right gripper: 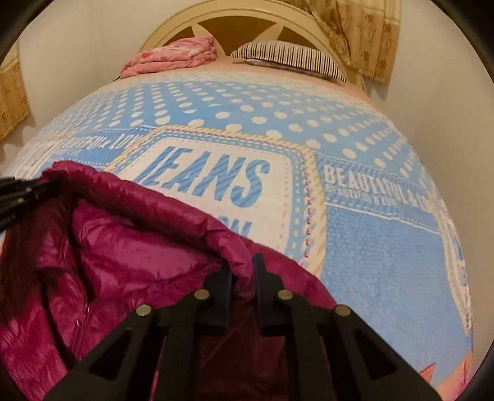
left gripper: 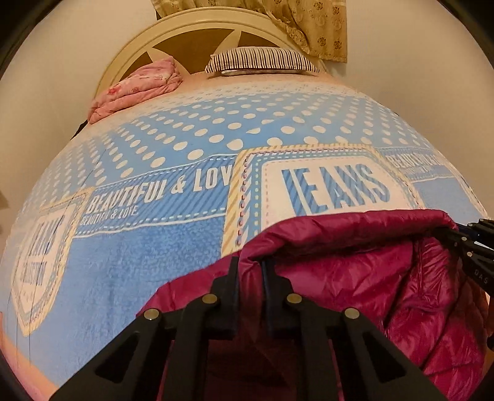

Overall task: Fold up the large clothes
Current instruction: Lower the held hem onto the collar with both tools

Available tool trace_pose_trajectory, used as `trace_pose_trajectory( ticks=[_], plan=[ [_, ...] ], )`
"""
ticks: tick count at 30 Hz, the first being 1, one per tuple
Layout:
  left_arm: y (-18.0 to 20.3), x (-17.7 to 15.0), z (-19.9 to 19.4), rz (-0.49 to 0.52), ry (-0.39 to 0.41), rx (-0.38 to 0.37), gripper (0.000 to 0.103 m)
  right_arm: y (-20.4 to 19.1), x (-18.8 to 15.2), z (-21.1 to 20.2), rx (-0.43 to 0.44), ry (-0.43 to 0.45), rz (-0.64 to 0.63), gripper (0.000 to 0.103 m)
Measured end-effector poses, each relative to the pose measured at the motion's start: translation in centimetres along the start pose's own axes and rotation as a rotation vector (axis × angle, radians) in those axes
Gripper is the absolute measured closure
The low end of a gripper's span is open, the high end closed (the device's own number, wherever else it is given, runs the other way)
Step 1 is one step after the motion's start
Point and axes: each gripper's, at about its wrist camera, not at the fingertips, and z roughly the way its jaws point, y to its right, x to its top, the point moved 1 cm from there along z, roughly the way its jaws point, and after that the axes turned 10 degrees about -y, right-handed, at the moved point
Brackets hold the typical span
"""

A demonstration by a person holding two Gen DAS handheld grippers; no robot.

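Here, both claws are clenched on one magenta puffer jacket [left gripper: 355,277], held up over the foot of the bed. Seen from the left wrist, the left gripper [left gripper: 251,265] pinches the rolled hem at 6 o'clock, and the right gripper [left gripper: 460,237] bites the same edge out at 3 o'clock. From the right wrist, the right gripper [right gripper: 242,265] grips the hem at 6 o'clock, the left gripper [right gripper: 46,186] at 9 o'clock. Beneath lies a blue polka-dot blanket [left gripper: 139,262] printed JEANS. Toward 12 o'clock sit a striped pillow [left gripper: 262,60] and a folded pink quilt [left gripper: 136,86] against the cream headboard [left gripper: 173,34], with a floral curtain [left gripper: 321,27] above.
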Motion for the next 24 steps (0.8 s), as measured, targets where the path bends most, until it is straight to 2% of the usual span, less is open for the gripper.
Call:
trace_pose_trajectory(
  ticks=[7,14,17,19,20,21,23,24],
  plan=[
    [-0.4,-2.9,1.8,-0.014,-0.07,0.015,0.091,-0.7,-1.5,-0.4,-0.052,0.009,-0.043,0.093],
    [0.7,-5.2,0.6,0.049,-0.025,0.035,0.091,-1.0,-3.8,0.2,-0.054,0.004,-0.046,0.094],
    [0.9,-5.6,-1.4,0.05,0.02,0.036,0.089,-1.0,-4.3,0.5,-0.065,0.01,-0.051,0.094],
    [0.7,-5.4,-3.3,0.031,0.053,-0.005,0.077,-1.0,-4.5,0.6,-0.07,0.015,-0.05,0.094],
    [0.5,-5.3,-4.1,0.018,0.078,-0.019,0.061,-1.0,-4.5,0.7,-0.071,0.017,-0.05,0.094],
    [0.2,-5.1,-5.3,-0.005,0.13,-0.028,0.039,-1.0,-4.5,0.8,-0.073,0.019,-0.052,0.094],
    [-0.1,-4.7,-7.0,-0.042,0.206,-0.018,0.018,-1.1,-4.6,0.9,-0.083,0.024,-0.062,0.094],
    [-0.1,-4.3,-7.7,-0.053,0.241,-0.033,0.017,-1.2,-4.7,1.0,-0.086,0.025,-0.065,0.094]
  ],
)
